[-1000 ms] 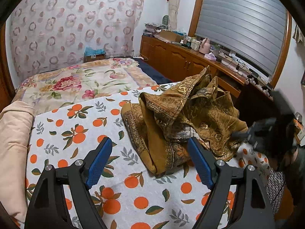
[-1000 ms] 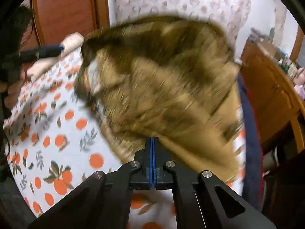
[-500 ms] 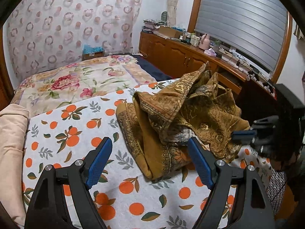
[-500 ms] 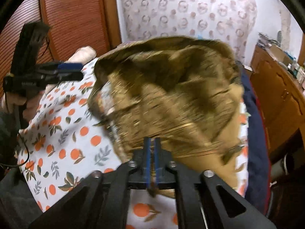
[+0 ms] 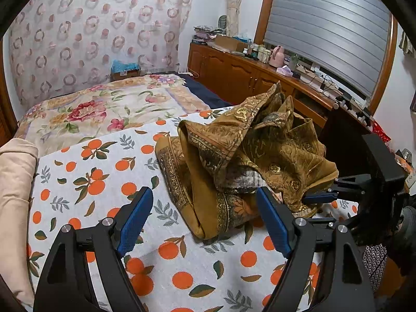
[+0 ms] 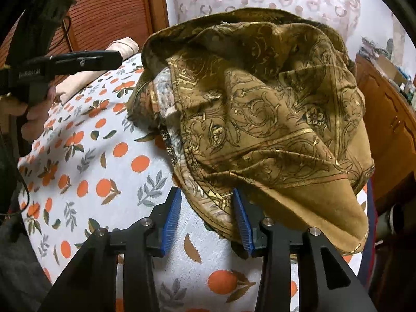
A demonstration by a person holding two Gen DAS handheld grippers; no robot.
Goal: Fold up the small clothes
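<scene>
Garment crumpled, no clear long axis, right tool just spreading, left tool spread empty

Each gripper, left and right, consists of two black, angular finger arms with triangular cut-outs, fastened by silver round-head screws. Ribbed blue pads line the inner finger faces. The left unit's black handle body carries small white lettering; a black cable trails below the hand.
</scene>
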